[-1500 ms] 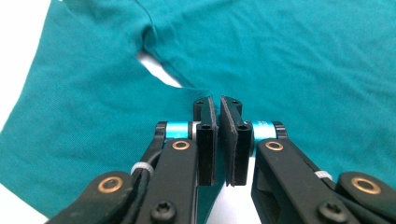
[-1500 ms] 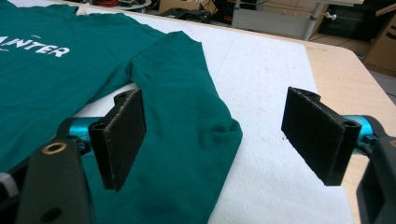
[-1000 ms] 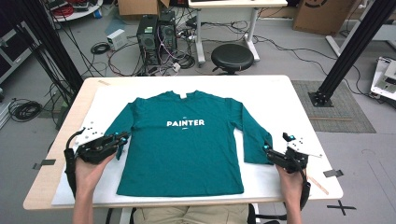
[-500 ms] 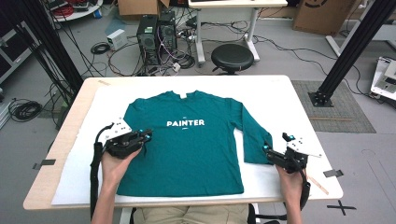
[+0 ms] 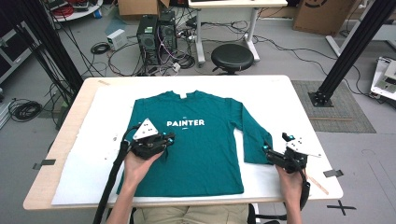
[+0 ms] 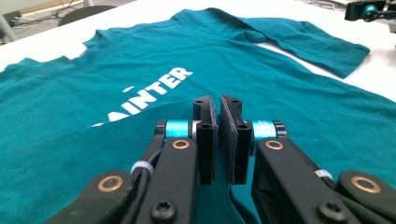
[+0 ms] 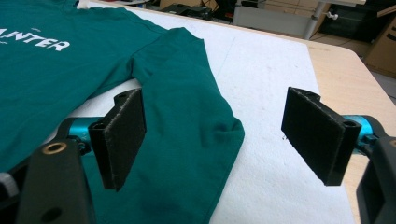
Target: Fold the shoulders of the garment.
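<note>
A teal long-sleeved shirt [image 5: 205, 154] printed PAINTER lies flat, front up, on the white-covered table [image 5: 107, 107]. My left gripper [image 5: 169, 138] hovers over the shirt's left chest, shut on the left sleeve. In the left gripper view the jaws [image 6: 217, 105] are pressed together, and the folded-over sleeve [image 6: 70, 158] covers the first letters of the print. My right gripper [image 5: 267, 151] rests at the cuff of the right sleeve [image 5: 254, 137], which lies folded down along the body. Its pads [image 7: 123, 135] stand wide apart, open, with the cuff [image 7: 187, 116] on the table between them.
The table's bare wooden rim [image 5: 60, 140] runs around the white cover. Behind the table on the floor are a black stool [image 5: 232, 57], computer towers [image 5: 156, 35] and cables. A black frame post [image 5: 348, 51] stands at the right.
My left gripper has travelled right from the table's left side onto the shirt body, drawing the left sleeve over the chest. The right gripper has stayed put.
</note>
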Demonstrator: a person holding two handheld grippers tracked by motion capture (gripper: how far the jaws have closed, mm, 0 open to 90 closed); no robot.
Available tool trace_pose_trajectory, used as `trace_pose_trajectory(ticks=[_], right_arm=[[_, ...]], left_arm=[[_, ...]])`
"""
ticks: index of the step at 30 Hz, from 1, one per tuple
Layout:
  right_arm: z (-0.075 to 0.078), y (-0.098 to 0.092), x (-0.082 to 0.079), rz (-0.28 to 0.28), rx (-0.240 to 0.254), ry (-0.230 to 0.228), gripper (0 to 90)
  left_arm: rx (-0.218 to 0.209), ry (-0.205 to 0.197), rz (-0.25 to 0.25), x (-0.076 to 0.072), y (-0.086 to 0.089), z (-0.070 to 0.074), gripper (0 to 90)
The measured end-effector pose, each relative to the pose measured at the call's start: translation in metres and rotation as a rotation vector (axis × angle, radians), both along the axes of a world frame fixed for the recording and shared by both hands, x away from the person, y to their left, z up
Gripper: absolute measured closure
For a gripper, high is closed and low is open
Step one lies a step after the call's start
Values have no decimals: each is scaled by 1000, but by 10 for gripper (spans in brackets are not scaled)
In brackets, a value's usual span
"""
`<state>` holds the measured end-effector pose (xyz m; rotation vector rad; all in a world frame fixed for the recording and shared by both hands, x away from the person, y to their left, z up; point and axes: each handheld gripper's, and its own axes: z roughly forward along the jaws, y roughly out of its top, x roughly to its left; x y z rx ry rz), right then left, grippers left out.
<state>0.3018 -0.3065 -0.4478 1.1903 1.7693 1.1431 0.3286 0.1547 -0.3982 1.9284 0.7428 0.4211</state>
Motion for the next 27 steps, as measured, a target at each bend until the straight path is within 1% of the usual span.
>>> trace_pose_trajectory(ticks=[1, 2, 3, 6, 7, 8, 10, 11, 12, 14, 16, 18, 20, 22, 25, 27], right_arm=[[0, 0, 0, 1, -3, -3, 223], [0, 0, 0, 1, -2, -2, 223], [0, 0, 0, 4, -6, -6, 223], [0, 0, 1, 5, -12, -7, 223], [0, 0, 0, 3, -13, -6, 223], [0, 0, 0, 3, -12, -6, 223], [0, 0, 0, 2, -14, -7, 225], [0, 1, 0, 2, -6, 2, 228], [0, 1, 0, 2, -9, 0, 228], [0, 1, 0, 4, -9, 2, 229], [0, 1, 0, 2, -13, 2, 229], [0, 1, 0, 3, -16, 1, 229], [0, 1, 1, 4, -18, -3, 230], [0, 1, 0, 3, -17, 0, 230], [0, 1, 1, 6, -21, -5, 230], [0, 2, 0, 5, -13, 5, 230]], left_arm=[[0, 0, 0, 0, 0, 0, 846], [6, 1, -9, 1, -4, 0, 846], [4, 5, -11, 2, -9, -2, 846], [21, 13, -21, 5, -20, -5, 846], [22, 19, -34, 6, -25, -7, 846], [22, 19, -34, 6, -25, -7, 846], [23, 29, -49, 7, -31, -9, 846], [25, 29, -60, 7, -35, -10, 846], [28, 32, -74, 8, -40, -11, 846], [29, 29, -79, 8, -42, -11, 846], [22, 36, -88, 9, -47, -12, 845], [27, 38, -96, 11, -51, -14, 845], [21, 44, -107, 13, -56, -16, 846], [31, 49, -116, 14, -61, -18, 845], [33, 55, -129, 17, -67, -22, 845], [20, 59, -130, 18, -69, -23, 845]])
